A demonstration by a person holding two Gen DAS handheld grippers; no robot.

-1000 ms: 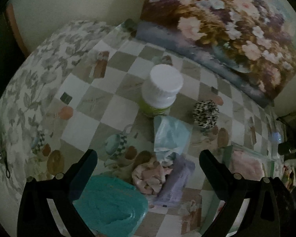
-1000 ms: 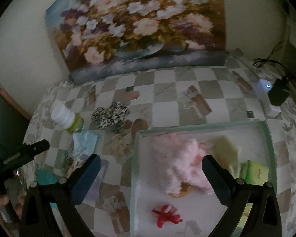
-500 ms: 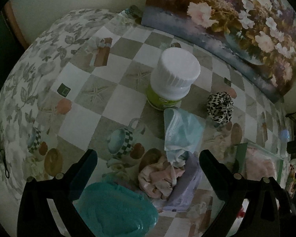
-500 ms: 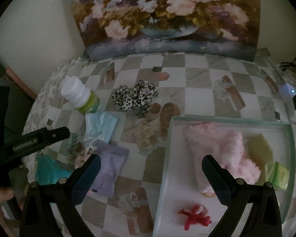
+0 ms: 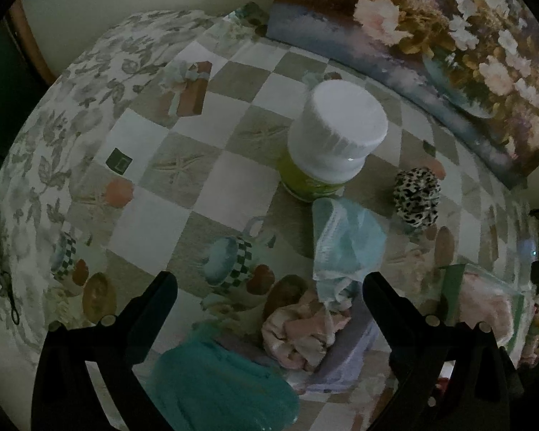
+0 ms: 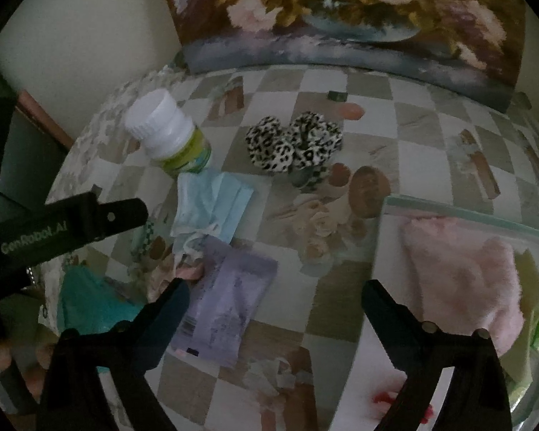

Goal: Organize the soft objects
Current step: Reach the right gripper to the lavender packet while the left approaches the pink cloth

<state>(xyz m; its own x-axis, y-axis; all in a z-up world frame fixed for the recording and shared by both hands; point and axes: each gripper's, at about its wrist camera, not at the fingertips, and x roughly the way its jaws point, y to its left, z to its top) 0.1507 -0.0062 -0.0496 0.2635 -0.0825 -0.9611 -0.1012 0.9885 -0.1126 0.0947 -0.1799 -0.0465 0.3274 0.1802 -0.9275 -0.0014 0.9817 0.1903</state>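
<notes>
Left wrist view was dim, and the crumpled pink cloth (image 5: pixel 305 334) was partly covered by the pale blue face mask (image 5: pixel 345 240) and cut off behind a finger. The left gripper (image 5: pixel 269 283) was seen with its jaws wide apart over that pile, nothing clamped. One teal cloth (image 5: pixel 215 384) was seen low between the fingers. One white-capped green bottle (image 5: pixel 327 147) and one leopard-print scrunchie (image 5: pixel 417 197) were counted beyond. The right gripper (image 6: pixel 275 289) was seen spread wide, its jaws just having been narrowing slightly, nothing between them, above the lilac flat packet (image 6: pixel 230 305). The glass tray (image 6: pixel 463 212) with one fluffy pink cloth (image 6: pixel 463 269) was cropped at the right edge; a red item low in it was blurred.
</notes>
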